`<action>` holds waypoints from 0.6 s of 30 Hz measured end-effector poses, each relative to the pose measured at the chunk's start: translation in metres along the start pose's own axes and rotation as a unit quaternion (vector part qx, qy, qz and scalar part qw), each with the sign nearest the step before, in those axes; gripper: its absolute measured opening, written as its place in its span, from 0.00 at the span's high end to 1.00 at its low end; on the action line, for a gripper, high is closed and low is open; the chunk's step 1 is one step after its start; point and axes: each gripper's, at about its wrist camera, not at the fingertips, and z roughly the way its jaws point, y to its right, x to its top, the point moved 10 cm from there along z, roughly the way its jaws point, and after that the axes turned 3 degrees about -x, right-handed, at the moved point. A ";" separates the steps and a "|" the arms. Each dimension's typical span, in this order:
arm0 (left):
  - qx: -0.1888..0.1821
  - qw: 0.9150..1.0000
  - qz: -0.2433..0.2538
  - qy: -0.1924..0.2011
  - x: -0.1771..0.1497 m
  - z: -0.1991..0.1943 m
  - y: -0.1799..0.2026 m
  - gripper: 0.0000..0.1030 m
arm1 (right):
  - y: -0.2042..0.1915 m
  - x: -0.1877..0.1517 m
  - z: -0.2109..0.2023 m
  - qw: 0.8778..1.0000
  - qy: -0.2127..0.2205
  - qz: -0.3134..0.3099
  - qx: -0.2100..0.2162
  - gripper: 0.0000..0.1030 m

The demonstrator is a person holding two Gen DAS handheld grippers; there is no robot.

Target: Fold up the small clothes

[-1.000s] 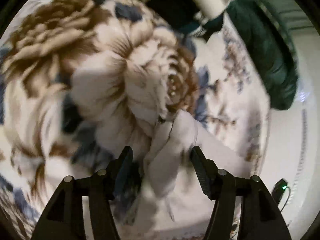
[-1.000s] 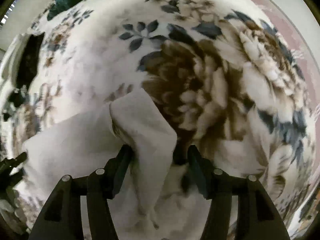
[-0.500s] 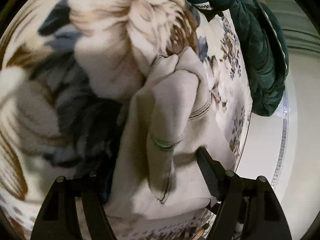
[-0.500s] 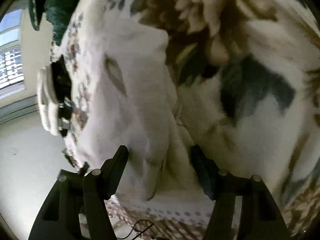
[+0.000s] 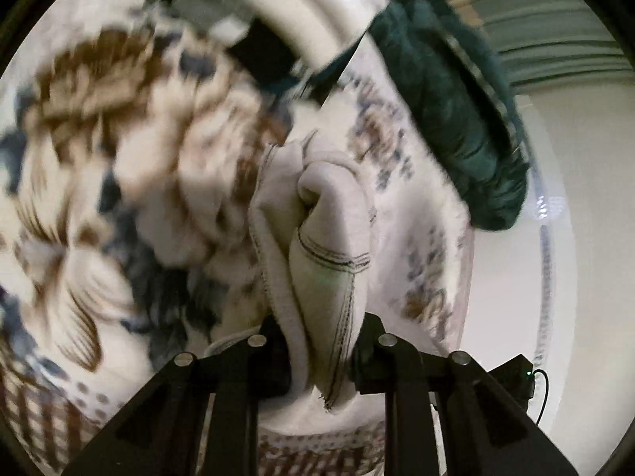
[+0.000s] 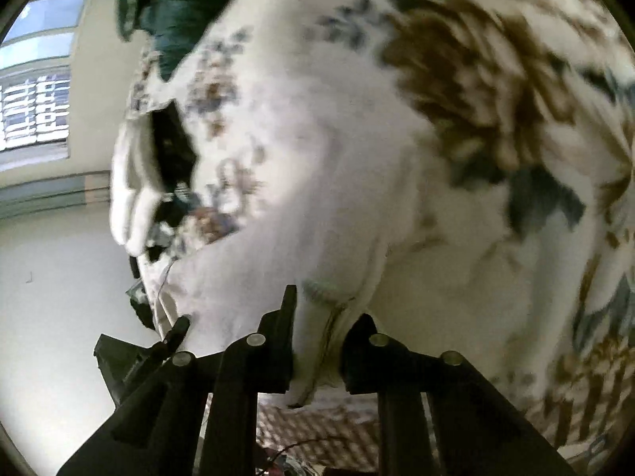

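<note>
A small cream garment with dark stitched hems lies bunched on a floral blanket. My left gripper is shut on a folded hem of the garment, which hangs between the fingers. In the right wrist view the same garment looks white and blurred, spread over the blanket. My right gripper is shut on another edge of it near the bed's edge. The other gripper's dark tip shows at lower left.
A dark green cushion lies at the far side of the bed, also in the right wrist view. A white and black bundle sits near it. Pale floor lies beyond the bed edge. A window is at left.
Both grippers have closed on the garment's edges and lifted them. Both views swung, and the cloth now hangs bunched between the fingers.
</note>
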 end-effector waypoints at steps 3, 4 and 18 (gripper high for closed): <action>-0.019 0.999 0.010 0.029 0.046 -0.034 0.021 0.83 | -0.053 0.008 -0.020 0.999 0.014 -0.030 0.010 0.83; -0.022 0.999 0.016 0.039 0.061 -0.043 0.026 0.83 | -0.067 0.010 -0.024 0.999 0.017 -0.039 0.012 0.83; -0.049 0.985 0.103 0.133 0.390 -0.095 0.002 0.82 | -0.395 0.130 0.057 0.972 0.140 -0.156 0.105 0.83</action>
